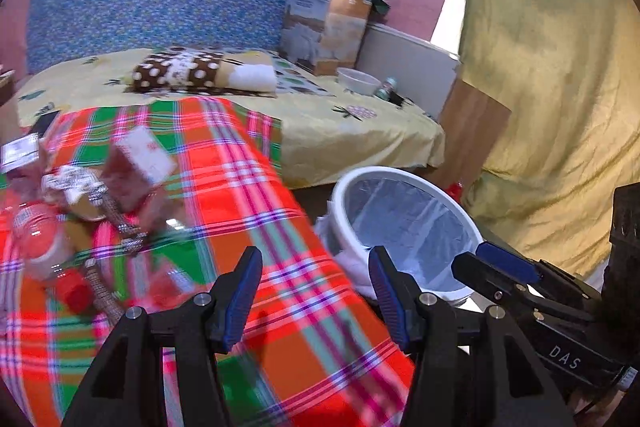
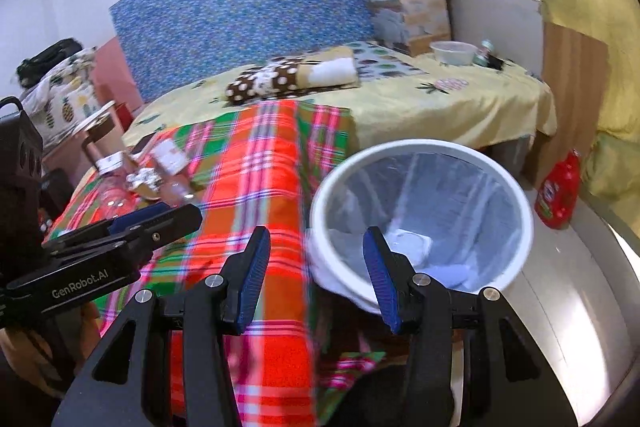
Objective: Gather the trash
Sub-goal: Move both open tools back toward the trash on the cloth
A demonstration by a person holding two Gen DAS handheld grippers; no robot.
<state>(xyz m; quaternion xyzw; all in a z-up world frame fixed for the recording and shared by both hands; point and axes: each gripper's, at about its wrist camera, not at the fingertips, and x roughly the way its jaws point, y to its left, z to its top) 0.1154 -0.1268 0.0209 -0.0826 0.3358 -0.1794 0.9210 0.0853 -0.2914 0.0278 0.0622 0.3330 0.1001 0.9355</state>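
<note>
A heap of trash lies on a red, green and pink plaid cloth: a clear plastic bottle, a red cap, foil wrappers and small cartons. The same heap shows far left in the right wrist view. A white bin with a clear liner stands right of the cloth, with some white pieces at its bottom. My left gripper hangs open and empty over the cloth's right edge. My right gripper is open and empty by the bin's near rim. Each gripper shows in the other's view.
Behind the cloth a bed with a yellow sheet carries a dotted pillow, a cardboard box, a plastic bowl and a small jar. A red bottle stands on the floor by a wooden board. A yellow curtain hangs right.
</note>
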